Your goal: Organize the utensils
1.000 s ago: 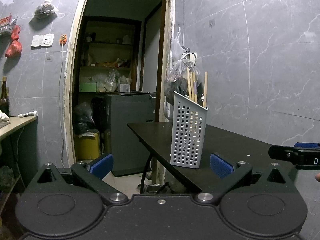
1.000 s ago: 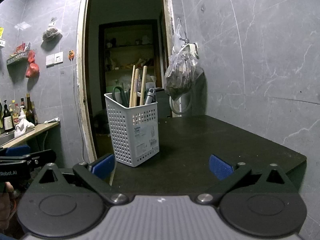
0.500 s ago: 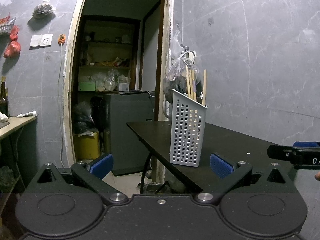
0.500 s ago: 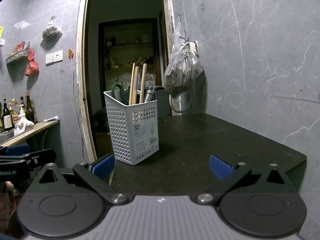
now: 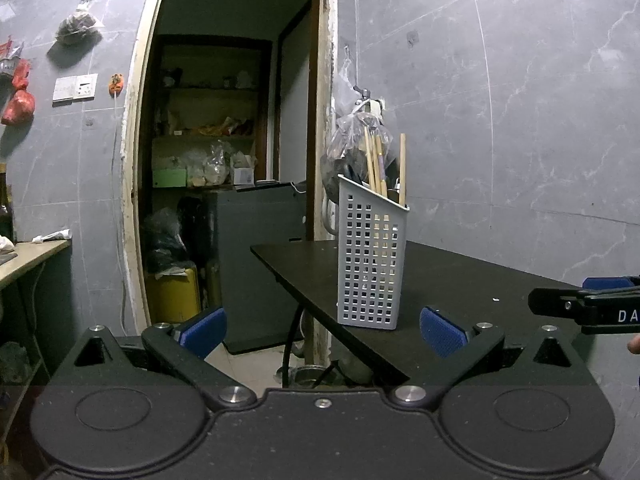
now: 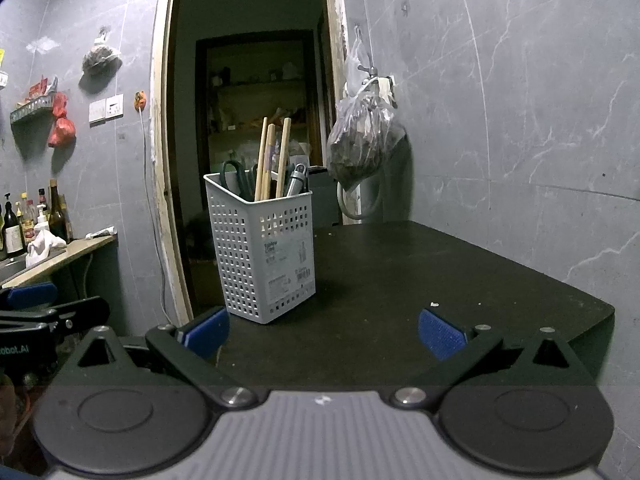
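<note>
Nearest the lens, the left claw [image 5: 323, 326] and the right claw [image 6: 323, 330] both stood wide apart, gripping nothing, each held short of the dark counter [image 6: 440, 276]. Beyond them a pale perforated basket [image 6: 264, 252] stood upright near the counter's left edge — a printed label on one side. It held wooden chopsticks [image 6: 272, 160], green-handled scissors [image 6: 234, 176] and a metal utensil [image 6: 297, 180], all sticking up past the rim. Farther back, a plastic bag [image 6: 366, 144] hung from a wall hook beside the open doorway [image 6: 256, 92].
</note>
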Demonstrator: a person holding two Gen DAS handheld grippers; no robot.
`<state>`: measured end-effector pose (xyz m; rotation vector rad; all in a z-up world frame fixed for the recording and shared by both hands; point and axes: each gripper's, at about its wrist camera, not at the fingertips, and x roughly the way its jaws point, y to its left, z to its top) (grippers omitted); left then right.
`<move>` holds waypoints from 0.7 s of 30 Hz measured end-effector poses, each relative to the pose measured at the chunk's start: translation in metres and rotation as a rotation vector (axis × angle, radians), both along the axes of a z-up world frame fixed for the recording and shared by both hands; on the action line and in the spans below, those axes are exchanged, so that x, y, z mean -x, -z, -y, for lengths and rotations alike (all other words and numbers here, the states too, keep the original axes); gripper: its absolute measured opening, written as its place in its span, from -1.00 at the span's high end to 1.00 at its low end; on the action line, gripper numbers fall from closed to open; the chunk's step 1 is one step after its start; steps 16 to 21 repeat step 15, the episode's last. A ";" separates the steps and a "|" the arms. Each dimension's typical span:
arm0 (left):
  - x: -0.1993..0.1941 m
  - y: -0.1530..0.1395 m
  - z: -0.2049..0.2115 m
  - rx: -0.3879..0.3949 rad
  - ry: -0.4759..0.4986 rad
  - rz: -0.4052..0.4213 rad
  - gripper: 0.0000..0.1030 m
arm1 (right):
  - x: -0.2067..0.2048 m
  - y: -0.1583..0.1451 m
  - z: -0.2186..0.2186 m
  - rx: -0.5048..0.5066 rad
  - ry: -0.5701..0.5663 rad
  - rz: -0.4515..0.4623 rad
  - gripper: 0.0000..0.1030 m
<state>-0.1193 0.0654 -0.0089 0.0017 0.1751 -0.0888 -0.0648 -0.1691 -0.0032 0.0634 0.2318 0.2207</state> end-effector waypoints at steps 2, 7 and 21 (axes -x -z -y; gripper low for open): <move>0.000 0.000 0.000 0.000 0.002 -0.002 -0.99 | -0.001 0.000 0.000 0.003 -0.001 -0.003 -1.00; -0.002 0.001 -0.001 -0.002 0.002 -0.009 -0.99 | -0.004 0.000 -0.001 0.007 0.000 -0.010 -1.00; -0.010 0.002 0.000 -0.007 0.000 -0.027 -0.99 | -0.011 0.002 -0.001 0.010 -0.001 -0.027 -1.00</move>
